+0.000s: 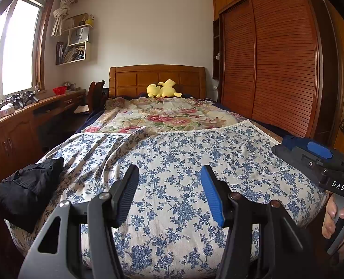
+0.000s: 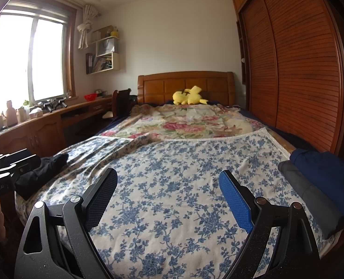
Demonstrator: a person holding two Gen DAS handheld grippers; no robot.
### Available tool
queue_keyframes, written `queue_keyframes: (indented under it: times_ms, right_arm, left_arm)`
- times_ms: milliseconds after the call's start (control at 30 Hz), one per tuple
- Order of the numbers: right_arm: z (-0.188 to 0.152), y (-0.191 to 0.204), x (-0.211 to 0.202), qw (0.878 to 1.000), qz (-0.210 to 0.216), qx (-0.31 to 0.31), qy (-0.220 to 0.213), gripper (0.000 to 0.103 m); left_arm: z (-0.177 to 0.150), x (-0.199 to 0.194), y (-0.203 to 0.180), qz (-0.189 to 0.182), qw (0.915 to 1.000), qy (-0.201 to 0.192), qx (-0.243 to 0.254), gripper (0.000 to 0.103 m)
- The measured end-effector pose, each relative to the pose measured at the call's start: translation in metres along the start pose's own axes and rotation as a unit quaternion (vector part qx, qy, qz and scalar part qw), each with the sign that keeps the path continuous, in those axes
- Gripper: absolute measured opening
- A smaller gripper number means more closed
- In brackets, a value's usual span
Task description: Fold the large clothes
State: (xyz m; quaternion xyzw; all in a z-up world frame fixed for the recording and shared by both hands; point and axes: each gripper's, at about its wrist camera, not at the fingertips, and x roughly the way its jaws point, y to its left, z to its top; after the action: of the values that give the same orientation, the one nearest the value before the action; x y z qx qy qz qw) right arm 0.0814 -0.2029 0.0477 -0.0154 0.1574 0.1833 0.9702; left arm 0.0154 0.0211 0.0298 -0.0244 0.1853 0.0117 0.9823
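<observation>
A crumpled black garment [image 1: 30, 186] lies on the near left corner of the bed, also seen in the right wrist view [image 2: 44, 167]. A folded stack, navy garment [image 2: 329, 169] on a dark grey one [image 2: 311, 197], sits at the bed's right edge. My left gripper [image 1: 169, 169] hovers open over the blue floral sheet [image 1: 183, 153], with nothing between its pads. My right gripper [image 2: 168, 174] is open wider above the same sheet [image 2: 183, 162], also holding nothing. Each gripper shows at the edge of the other's view: the right gripper [image 1: 316, 153] and the left gripper [image 2: 9, 165].
A flowered quilt [image 1: 162, 116] and a yellow plush toy [image 1: 162, 89] lie toward the wooden headboard [image 1: 158, 76]. A slatted wardrobe [image 1: 271, 65] stands along the right side. A long desk [image 1: 21, 118] with clutter runs under the window at left. A hand [image 1: 334, 214] grips the right tool's handle.
</observation>
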Motion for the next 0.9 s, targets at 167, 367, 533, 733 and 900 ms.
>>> queue_keyframes:
  times_ms: [167, 367, 533, 733, 900]
  right_arm:
    - [-0.0004, -0.0008, 0.0000, 1.000, -0.001, 0.002, 0.002, 0.091]
    - [-0.0003, -0.0002, 0.0003, 1.000, -0.001, 0.002, 0.002, 0.091]
    - [-0.0003, -0.0003, 0.0001, 1.000, -0.001, 0.001, 0.002, 0.091]
    - [-0.0018, -0.0006, 0.0000, 1.000, 0.000, 0.002, 0.001, 0.091]
    - [-0.0030, -0.0012, -0.0001, 1.000, 0.000, 0.001, 0.001, 0.091]
  left_arm:
    - [-0.0027, 0.0006, 0.0004, 0.000, 1.0000, 0.002, 0.000, 0.055]
    - [-0.0028, 0.0003, 0.0002, 0.000, 1.0000, 0.001, 0.000, 0.055]
    - [-0.0024, 0.0005, 0.0003, 0.001, 1.0000, 0.001, 0.000, 0.055]
    - [-0.0022, 0.0006, 0.0003, 0.001, 1.0000, 0.001, 0.000, 0.055]
    - [-0.0024, 0.0011, 0.0012, 0.000, 1.0000, 0.002, 0.000, 0.055]
